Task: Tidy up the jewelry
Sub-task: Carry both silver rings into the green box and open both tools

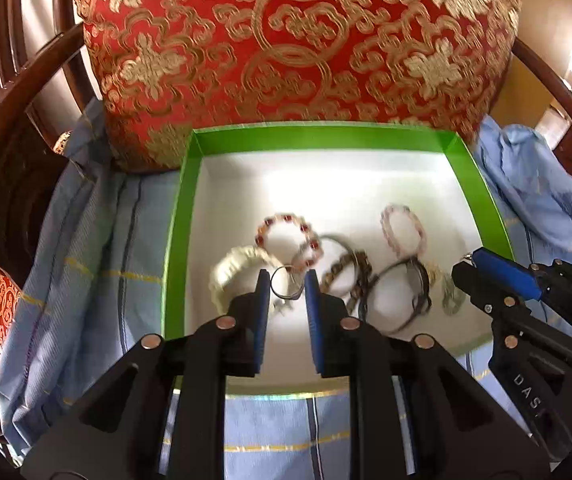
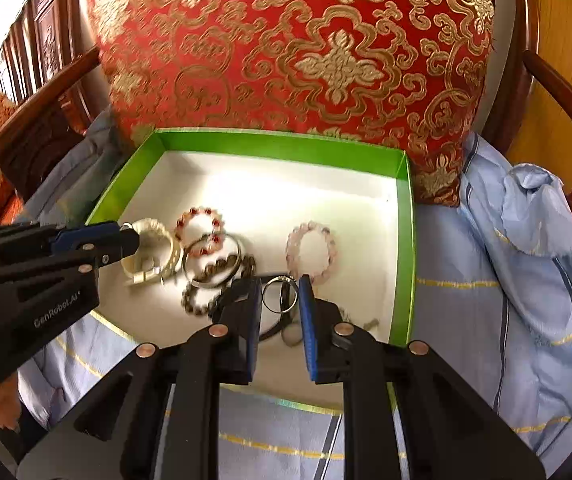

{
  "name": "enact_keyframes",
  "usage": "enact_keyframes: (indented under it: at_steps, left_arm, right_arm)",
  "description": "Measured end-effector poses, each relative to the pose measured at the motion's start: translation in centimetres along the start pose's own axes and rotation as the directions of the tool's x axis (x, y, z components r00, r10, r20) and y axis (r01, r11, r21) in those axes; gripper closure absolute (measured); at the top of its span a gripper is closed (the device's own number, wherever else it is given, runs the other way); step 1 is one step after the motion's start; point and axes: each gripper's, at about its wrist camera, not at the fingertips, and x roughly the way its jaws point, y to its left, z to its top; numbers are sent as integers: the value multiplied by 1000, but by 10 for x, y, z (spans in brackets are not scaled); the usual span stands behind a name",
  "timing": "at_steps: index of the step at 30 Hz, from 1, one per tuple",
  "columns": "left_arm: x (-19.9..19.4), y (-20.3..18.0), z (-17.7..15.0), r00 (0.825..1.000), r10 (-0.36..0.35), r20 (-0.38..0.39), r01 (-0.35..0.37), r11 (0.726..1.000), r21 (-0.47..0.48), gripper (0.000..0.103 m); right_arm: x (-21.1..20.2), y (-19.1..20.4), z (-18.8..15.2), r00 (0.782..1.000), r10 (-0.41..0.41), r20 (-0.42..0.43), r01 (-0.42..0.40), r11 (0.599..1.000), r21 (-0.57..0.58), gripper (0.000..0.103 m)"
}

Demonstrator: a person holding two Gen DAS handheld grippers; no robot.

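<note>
We hold each hand-held gripper, left (image 1: 286,282) and right (image 2: 280,292), partly open around a thin silver ring (image 2: 280,299) above the green-walled white-floored box (image 2: 403,240), grip uncertain, bracelets just ahead.

A green-walled box (image 1: 182,216) with a white floor sits on pale blue cloth (image 1: 98,240) striped yellow and navy, behind it a red cushion (image 1: 293,40) with gold scrollwork, while black grippers carry blue pads (image 1: 262,312).
</note>
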Motion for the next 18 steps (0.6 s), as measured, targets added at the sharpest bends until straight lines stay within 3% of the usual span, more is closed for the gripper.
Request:
enact_keyframes:
  at_steps: [5,10,12,14,18]
  left_arm:
    - [-1,0,13,1000,16,19,-16,1000,-26,85]
    - [16,-5,13,999,43,-7,-43,999,-16,84]
    - [20,-9,10,998,65,-25,-65,998,6,71]
    - [15,-11,7,997,74,-13,-74,997,26,61]
    - [-6,-5,5,990,132,45,-133,991,25,37]
  right_arm:
    - [7,2,19,1000,-22,-2,22,1000,-15,84]
    - [28,8,18,997,-57,-49,57,998,-4,82]
    - [30,8,16,996,-74,-54,74,997,10,73]
    - [22,9,13,995,-91,-32,91,996,20,50]
    - [3,8,8,988,-153,22,152,988,33,35]
